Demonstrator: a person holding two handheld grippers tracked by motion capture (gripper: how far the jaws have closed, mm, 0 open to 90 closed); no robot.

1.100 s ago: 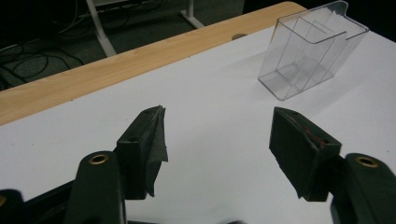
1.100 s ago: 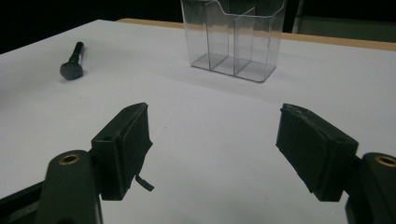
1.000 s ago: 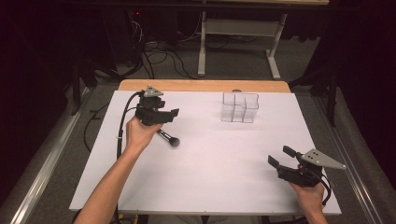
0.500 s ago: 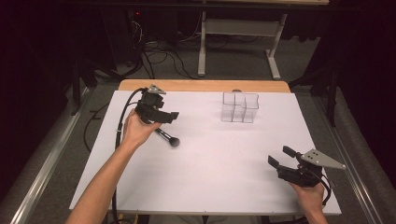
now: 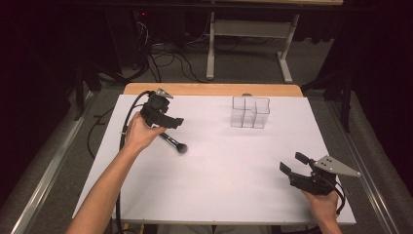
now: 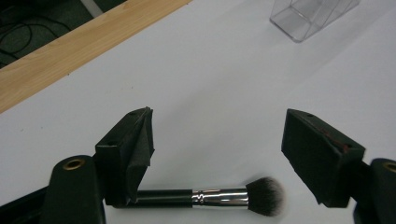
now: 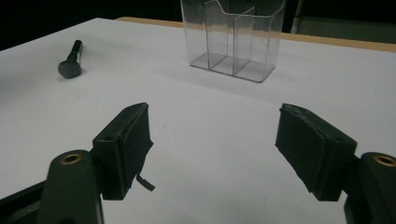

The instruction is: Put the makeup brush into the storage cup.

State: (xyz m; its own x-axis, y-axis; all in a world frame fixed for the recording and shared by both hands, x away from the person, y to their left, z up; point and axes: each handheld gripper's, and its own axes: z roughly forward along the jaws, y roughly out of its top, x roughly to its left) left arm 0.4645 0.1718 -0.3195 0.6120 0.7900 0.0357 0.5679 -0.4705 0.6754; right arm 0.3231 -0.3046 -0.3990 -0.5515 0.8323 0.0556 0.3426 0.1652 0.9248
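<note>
Left gripper is hovering over a black-handled makeup brush with a silver ferrule and soft dark bristles. Its jaws have just been opening and now stand wide, brush lying free on the white table beneath them. Right gripper is resting agape, empty, near the clear plastic compartment organiser. Judged step: lining up the pickup. Next: lower, straddle the handle, close.

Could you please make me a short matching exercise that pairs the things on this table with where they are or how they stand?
Things:
1. makeup brush
2. clear organizer
3. left gripper
4. right gripper

States:
A. held open near the table's front right corner
B. lying flat on the white sheet
C. standing upright toward the far edge
D. jaws just opened, above the brush

Pairs: 1-B, 2-C, 3-D, 4-A
</note>
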